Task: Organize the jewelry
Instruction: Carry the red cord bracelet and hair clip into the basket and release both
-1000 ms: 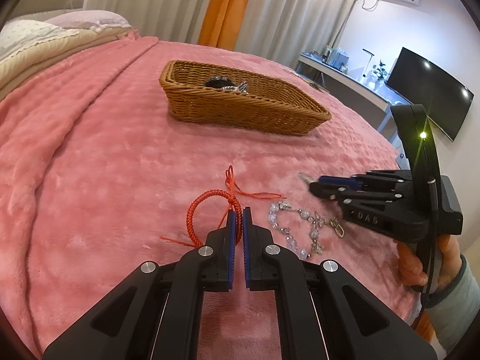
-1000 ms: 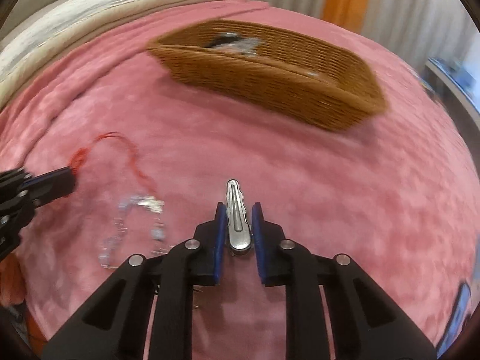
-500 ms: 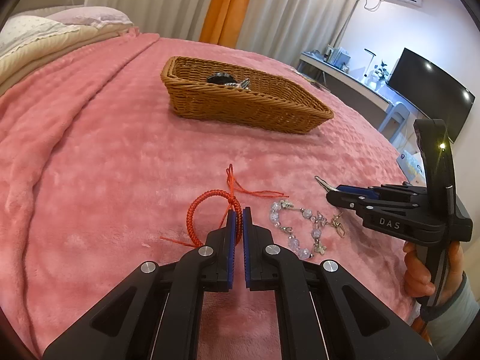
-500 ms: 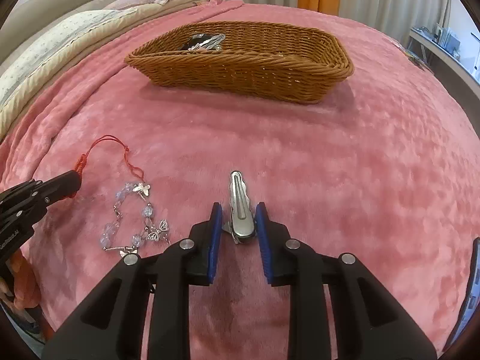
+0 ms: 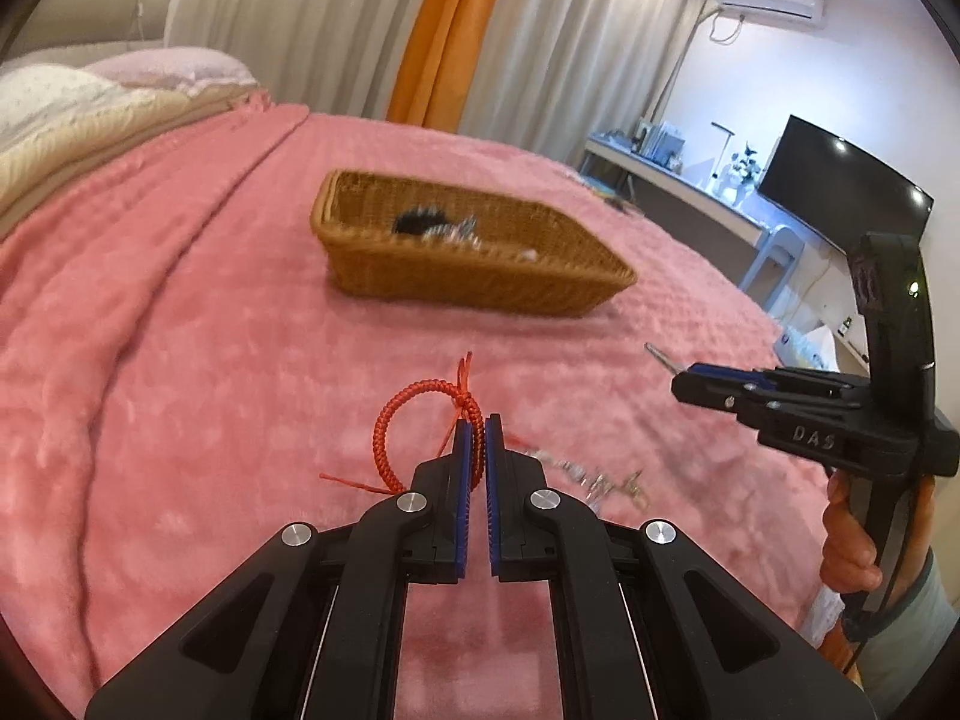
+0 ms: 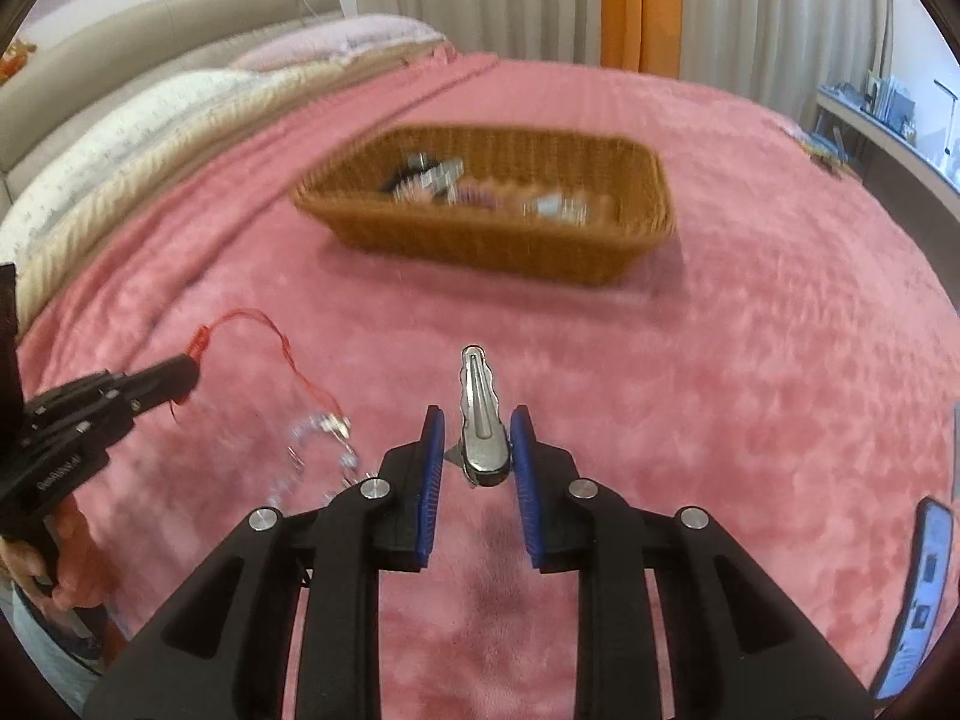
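My left gripper (image 5: 474, 426) is shut on a red braided cord bracelet (image 5: 414, 420) and holds it above the pink blanket; its red tail shows in the right wrist view (image 6: 264, 330). My right gripper (image 6: 477, 426) is shut on a silver hair clip (image 6: 478, 414) that points forward; it also shows in the left wrist view (image 5: 684, 378). A clear beaded bracelet (image 6: 318, 444) lies on the blanket between the grippers, partly hidden behind my left fingers in the left wrist view (image 5: 600, 477). A wicker basket (image 5: 480, 282) (image 6: 492, 240) with several pieces inside stands farther back.
The pink blanket (image 5: 180, 360) covers the bed. Pillows (image 6: 150, 120) lie at the far left. A desk and a TV (image 5: 840, 180) stand beyond the bed's right edge. A phone (image 6: 918, 594) lies at the right edge in the right wrist view.
My left gripper has lifted the red bracelet off the blanket. My right gripper has risen with the hair clip and moved toward the basket. Both views are now higher.
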Motion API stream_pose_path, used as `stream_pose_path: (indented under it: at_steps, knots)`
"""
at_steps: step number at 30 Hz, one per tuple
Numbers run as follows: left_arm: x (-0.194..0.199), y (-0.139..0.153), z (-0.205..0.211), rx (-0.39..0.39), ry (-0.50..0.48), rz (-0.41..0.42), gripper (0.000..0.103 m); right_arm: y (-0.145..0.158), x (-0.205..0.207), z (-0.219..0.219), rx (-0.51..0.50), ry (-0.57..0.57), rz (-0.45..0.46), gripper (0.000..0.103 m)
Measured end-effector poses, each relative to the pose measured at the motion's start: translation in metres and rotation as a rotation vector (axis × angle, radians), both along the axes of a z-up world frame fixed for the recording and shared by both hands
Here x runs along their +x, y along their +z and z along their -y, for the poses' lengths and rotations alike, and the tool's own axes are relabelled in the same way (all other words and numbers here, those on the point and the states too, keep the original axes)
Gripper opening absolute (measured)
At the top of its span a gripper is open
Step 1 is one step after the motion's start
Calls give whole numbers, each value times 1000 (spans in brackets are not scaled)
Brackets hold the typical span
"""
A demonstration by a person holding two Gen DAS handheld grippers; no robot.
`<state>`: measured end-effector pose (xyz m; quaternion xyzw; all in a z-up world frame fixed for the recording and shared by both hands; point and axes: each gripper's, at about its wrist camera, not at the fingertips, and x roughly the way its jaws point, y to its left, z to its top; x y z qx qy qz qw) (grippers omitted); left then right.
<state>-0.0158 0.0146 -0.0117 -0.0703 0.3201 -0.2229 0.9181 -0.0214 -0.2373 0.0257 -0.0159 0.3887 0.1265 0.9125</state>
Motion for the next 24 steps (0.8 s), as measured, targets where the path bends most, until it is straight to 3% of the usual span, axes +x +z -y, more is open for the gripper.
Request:
stream_pose_path:
  at_steps: [8, 12, 17, 24]
  knots:
    - [21, 66, 14, 34, -24, 139, 2, 53, 33, 4, 25, -20, 108, 20]
    - [58, 88, 27, 39, -29, 178, 2, 64, 70, 4, 45, -35, 132, 20]
    - [110, 84, 39, 2, -30, 157, 3, 53, 123, 3, 72, -50, 108, 20]
    - [167, 46, 51, 4, -7, 70, 3, 10, 178, -6, 40, -56, 0, 20]
